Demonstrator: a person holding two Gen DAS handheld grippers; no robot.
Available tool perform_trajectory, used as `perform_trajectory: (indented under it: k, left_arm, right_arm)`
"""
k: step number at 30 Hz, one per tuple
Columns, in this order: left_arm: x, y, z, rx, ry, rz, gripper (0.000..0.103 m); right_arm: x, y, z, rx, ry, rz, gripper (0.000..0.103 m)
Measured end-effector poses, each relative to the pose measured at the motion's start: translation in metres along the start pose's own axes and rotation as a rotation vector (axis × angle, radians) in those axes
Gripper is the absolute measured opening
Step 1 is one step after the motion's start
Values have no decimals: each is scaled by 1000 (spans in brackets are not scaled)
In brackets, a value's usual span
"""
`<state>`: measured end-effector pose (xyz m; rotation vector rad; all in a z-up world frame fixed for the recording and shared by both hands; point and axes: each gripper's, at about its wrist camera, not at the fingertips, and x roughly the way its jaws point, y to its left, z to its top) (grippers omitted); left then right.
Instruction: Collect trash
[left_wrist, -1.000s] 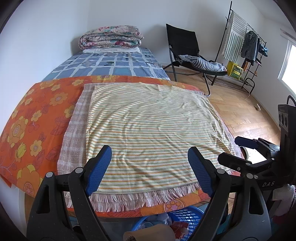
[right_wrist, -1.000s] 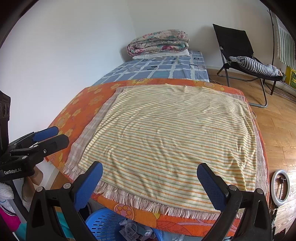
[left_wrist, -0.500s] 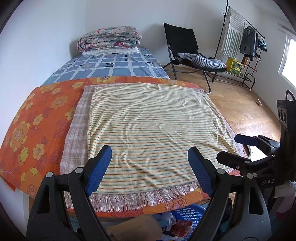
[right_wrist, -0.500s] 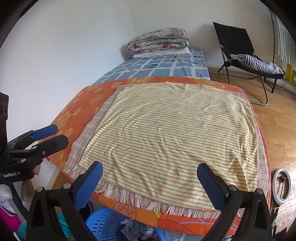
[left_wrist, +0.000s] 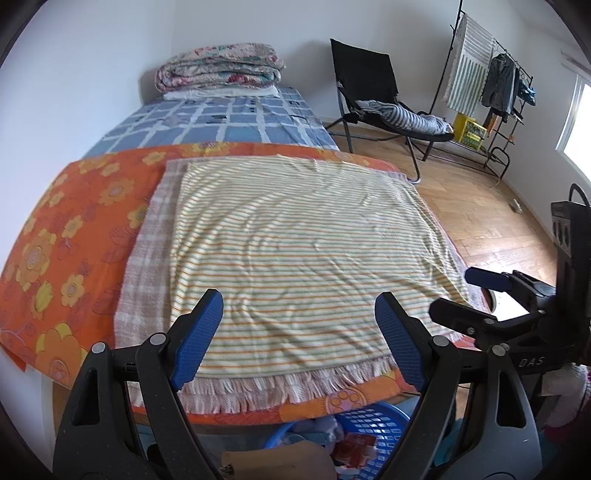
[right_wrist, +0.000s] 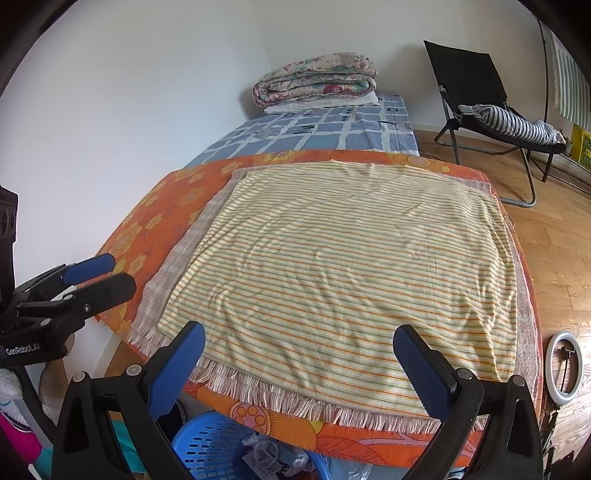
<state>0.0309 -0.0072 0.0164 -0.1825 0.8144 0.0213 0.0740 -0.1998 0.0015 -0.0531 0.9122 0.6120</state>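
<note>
Left view: my left gripper (left_wrist: 299, 336) is spread wide and empty above the striped cloth (left_wrist: 295, 243). No litter shows on it; scraps sit in the blue basket (left_wrist: 373, 424) below the edge, half cut off. I'd scan before reaching.

Right view: my right gripper (right_wrist: 299, 369) gapes empty too. The basket (right_wrist: 218, 443) holds wrappers (right_wrist: 266, 452), unreadable behind my fingers (right_wrist: 177, 365). Either collecting is over or other trash lies outside both views.

Spread tongs (left_wrist: 299, 341), striped cloth (left_wrist: 295, 251), blue basket (left_wrist: 373, 424)
</note>
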Motion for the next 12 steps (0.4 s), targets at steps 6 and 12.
perform_trajectory:
  k: [6,12]
  left_arm:
    - [0,-7,-3,31,-6,64,87]
    - [-1,-8,-5,38,-19,81,87]
  right_arm:
    - [1,0,-1,9,5,0,103]
    - [2,-2,-1,19,14,-1,103]
